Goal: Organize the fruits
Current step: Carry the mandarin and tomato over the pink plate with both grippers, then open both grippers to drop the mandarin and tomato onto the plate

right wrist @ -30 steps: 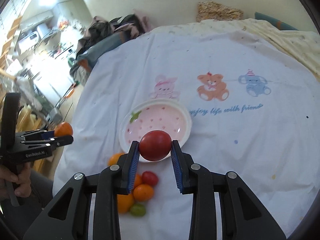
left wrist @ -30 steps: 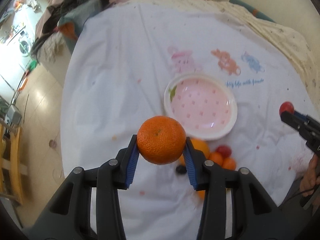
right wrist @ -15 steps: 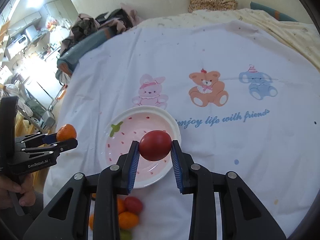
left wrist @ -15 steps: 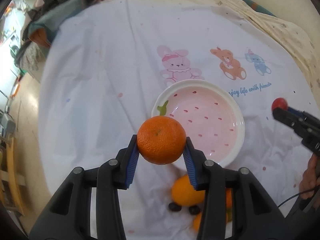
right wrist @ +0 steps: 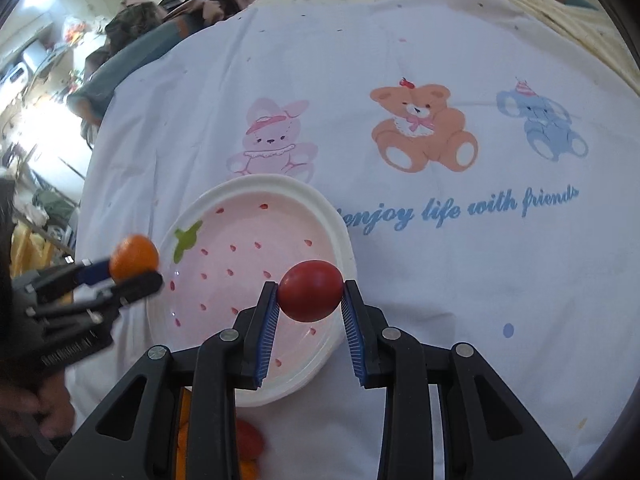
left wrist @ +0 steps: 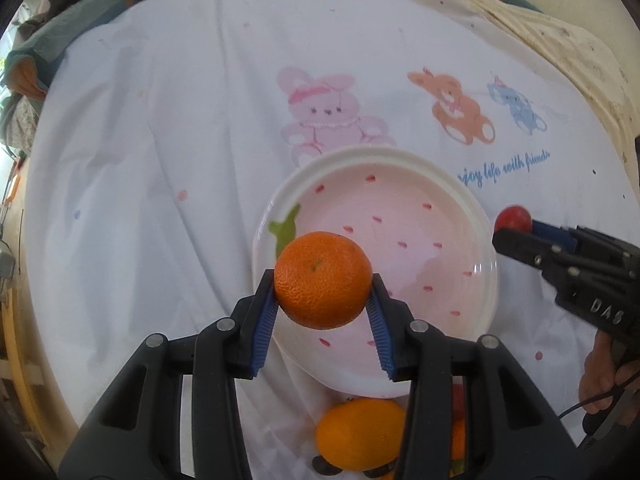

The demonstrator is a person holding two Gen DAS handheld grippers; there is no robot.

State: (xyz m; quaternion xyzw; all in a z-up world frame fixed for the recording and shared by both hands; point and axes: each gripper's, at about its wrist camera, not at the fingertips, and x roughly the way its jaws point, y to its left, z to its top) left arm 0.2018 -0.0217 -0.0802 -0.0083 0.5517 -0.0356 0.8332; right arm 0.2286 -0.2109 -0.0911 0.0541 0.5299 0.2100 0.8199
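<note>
Cartoon-printed white cloth (right wrist: 440, 80), pink plate (right wrist: 320, 208)

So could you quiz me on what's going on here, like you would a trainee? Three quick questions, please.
1. True or false: the strawberry-print plate already has fruit lying in it.
2. Which fruit does the left gripper hold? A) a green grape B) an orange mandarin C) a banana
3. Fill the gap: the right gripper is shut on a round ____ fruit.

Key: 1. False: the plate is empty, and both held fruits are above it, still in the jaws. 2. B. 3. Red.
</note>
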